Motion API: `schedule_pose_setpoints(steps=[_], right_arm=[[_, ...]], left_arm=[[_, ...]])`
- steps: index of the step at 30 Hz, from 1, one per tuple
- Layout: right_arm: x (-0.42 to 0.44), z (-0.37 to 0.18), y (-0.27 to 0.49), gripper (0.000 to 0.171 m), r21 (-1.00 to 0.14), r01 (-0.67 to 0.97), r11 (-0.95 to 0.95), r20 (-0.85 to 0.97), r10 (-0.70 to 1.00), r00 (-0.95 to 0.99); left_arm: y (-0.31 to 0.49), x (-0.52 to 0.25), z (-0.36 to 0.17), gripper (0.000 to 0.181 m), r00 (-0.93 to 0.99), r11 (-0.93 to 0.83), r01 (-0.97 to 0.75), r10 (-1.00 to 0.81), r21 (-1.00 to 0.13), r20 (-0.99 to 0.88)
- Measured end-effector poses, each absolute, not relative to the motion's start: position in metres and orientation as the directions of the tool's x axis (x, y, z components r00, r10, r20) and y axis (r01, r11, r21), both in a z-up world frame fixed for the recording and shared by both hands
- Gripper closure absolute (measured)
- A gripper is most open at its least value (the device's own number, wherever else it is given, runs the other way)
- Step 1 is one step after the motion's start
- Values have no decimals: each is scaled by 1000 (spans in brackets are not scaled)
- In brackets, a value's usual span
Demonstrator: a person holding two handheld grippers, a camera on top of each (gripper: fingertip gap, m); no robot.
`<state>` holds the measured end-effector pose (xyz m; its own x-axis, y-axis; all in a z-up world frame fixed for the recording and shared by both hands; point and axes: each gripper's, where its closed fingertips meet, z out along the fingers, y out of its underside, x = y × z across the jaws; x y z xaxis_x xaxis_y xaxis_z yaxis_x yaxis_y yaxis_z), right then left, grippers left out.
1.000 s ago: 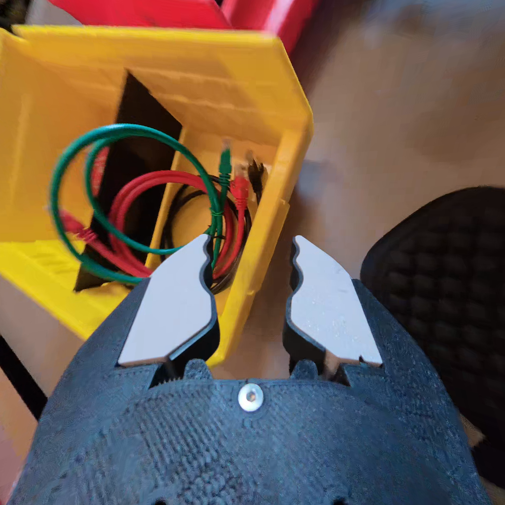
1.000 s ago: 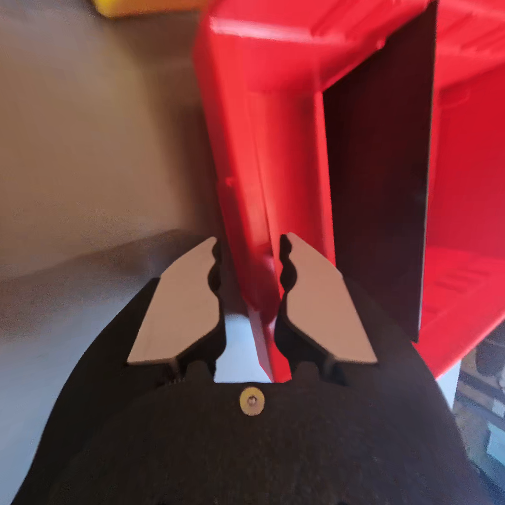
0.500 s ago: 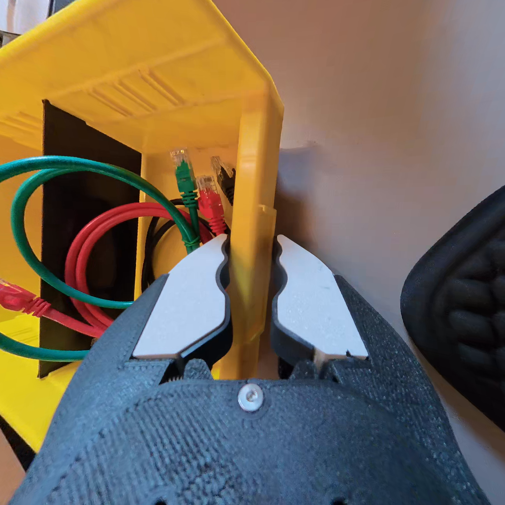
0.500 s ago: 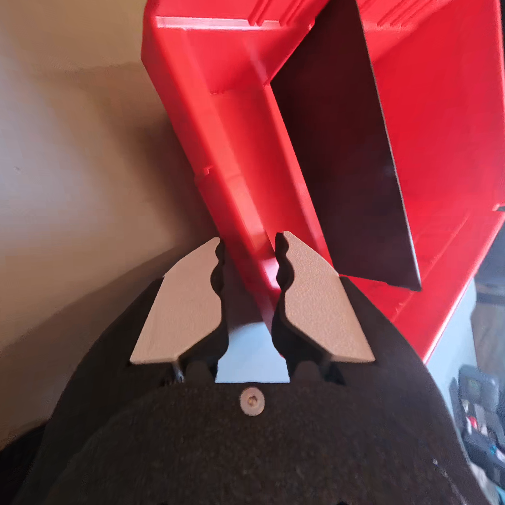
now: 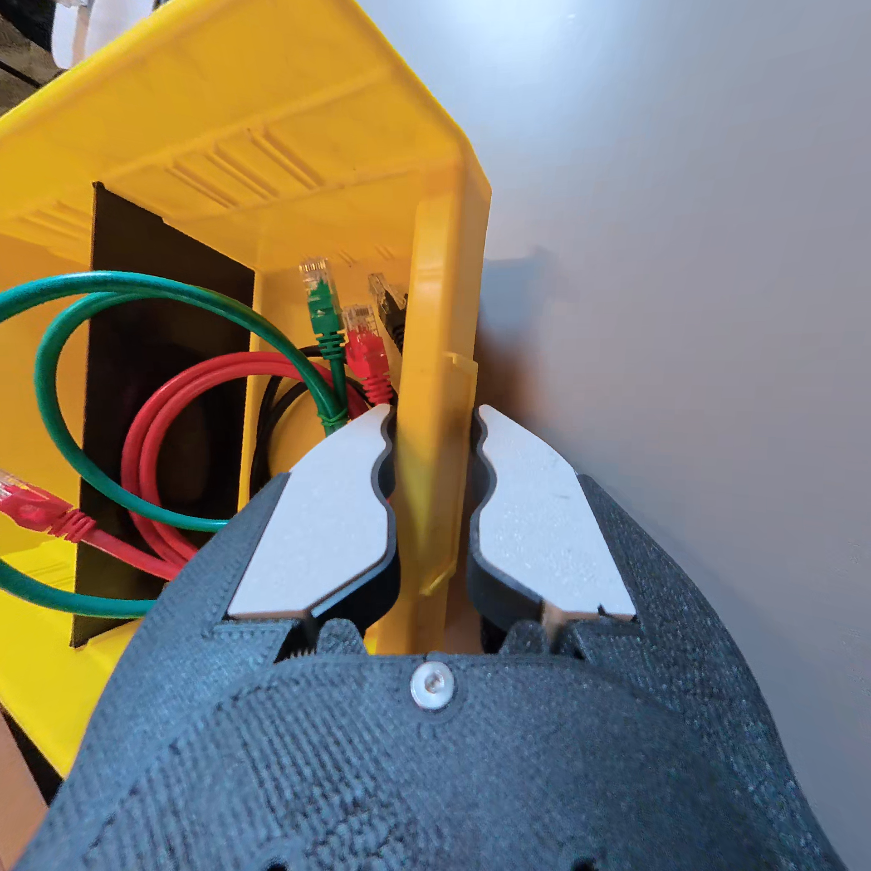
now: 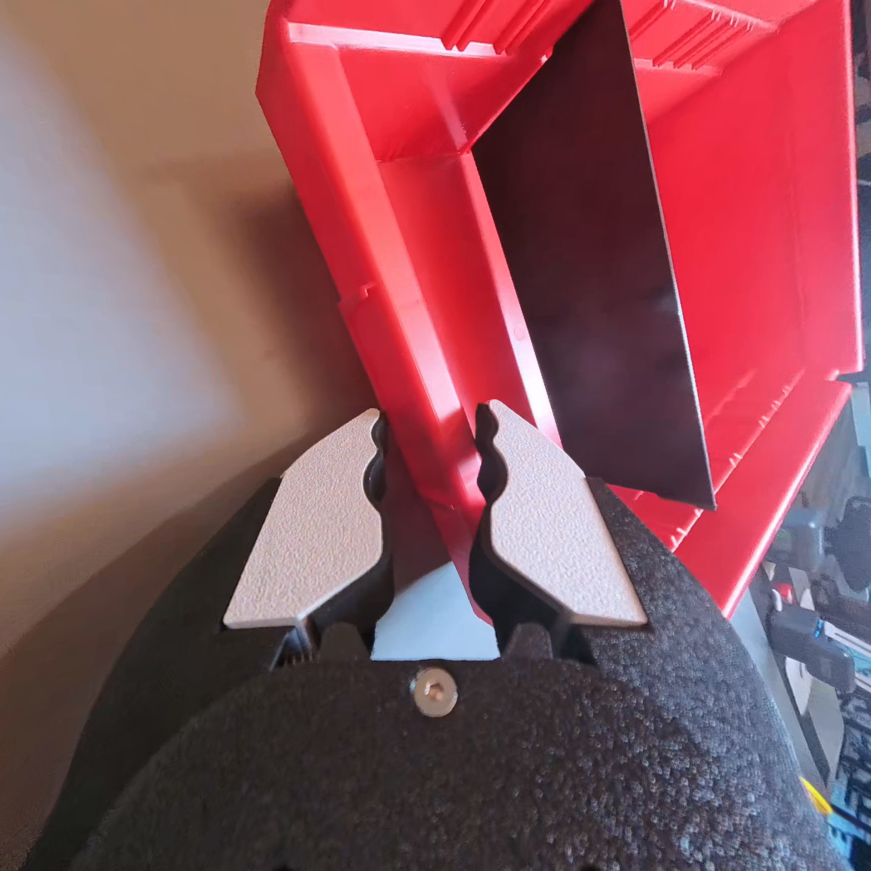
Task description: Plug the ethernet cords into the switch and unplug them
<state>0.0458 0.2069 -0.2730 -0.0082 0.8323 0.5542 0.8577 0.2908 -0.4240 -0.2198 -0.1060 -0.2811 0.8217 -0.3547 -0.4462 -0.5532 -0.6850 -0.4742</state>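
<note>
— Tool on the left side first: what has the left tool (image 5: 431,414) got?

— Its two fingers are closed down on the side wall of the yellow bin (image 5: 438,424), one inside, one outside, so it has hold of the bin by its rim. The ethernet cords lie inside that bin: a green cord (image 5: 141,301), a red cord (image 5: 198,391) and a black cord (image 5: 278,377), coiled, their plugs standing up against the gripped wall.

— And the right tool (image 6: 429,414)?

— Same grasp, narrowly parted fingers straddling the wall of the red bin (image 6: 424,264), which looks empty apart from a dark divider (image 6: 589,283). Whether the pads press firmly there, I can't tell (the wall sits at a slant between them).

— Why hold bins and not cords?

— My guess is that both bins are being positioned or steadied on the pale table (image 5: 683,330) so the cords can be reached. No switch shows in either view, so plugging has not begun.
</note>
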Motion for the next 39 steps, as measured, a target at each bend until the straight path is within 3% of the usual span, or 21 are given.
schedule_pose_setpoints(steps=[3, 6, 11, 15, 19, 23, 30, 35, 39], right_arm=[[37, -266, 218, 130, -460, 847, 267, 555, 831, 40], [22, -240, 199, 129, -623, 739, 258, 484, 869, 104], [0, -192, 153, 130, -844, 494, 210, 309, 942, 128], [-14, -171, 112, 133, -938, 316, 141, 177, 980, 87], [-19, -180, 91, 138, -960, 228, 164, 177, 984, 38], [-20, -189, 84, 138, -964, 204, 170, 176, 984, 9], [-16, -186, 89, 139, -988, 142, 65, 74, 995, 60], [-16, -193, 90, 139, -988, 152, 28, 36, 998, 46], [-18, -197, 91, 139, -987, 161, -12, -8, 1000, 24]], left_arm=[[-98, -238, -280, 145, 856, -707, -489, -279, -510, -435], [-98, -236, -266, 142, 894, -684, -421, -203, -595, -399], [-96, -234, -185, 149, 960, -504, -258, -39, -824, -276], [-95, -278, -123, 153, 964, -442, -147, 135, -885, -228], [-77, -327, -100, 154, 964, -458, -19, 228, -889, -138], [-48, -370, -116, 150, 963, -611, 41, 235, -790, -132], [-9, -414, -187, 142, 976, -856, 72, 167, -512, -141], [-3, -431, -244, 132, 986, -956, 67, 107, -284, -127], [0, -434, -270, 118, 996, -983, 48, 61, -177, -65]])
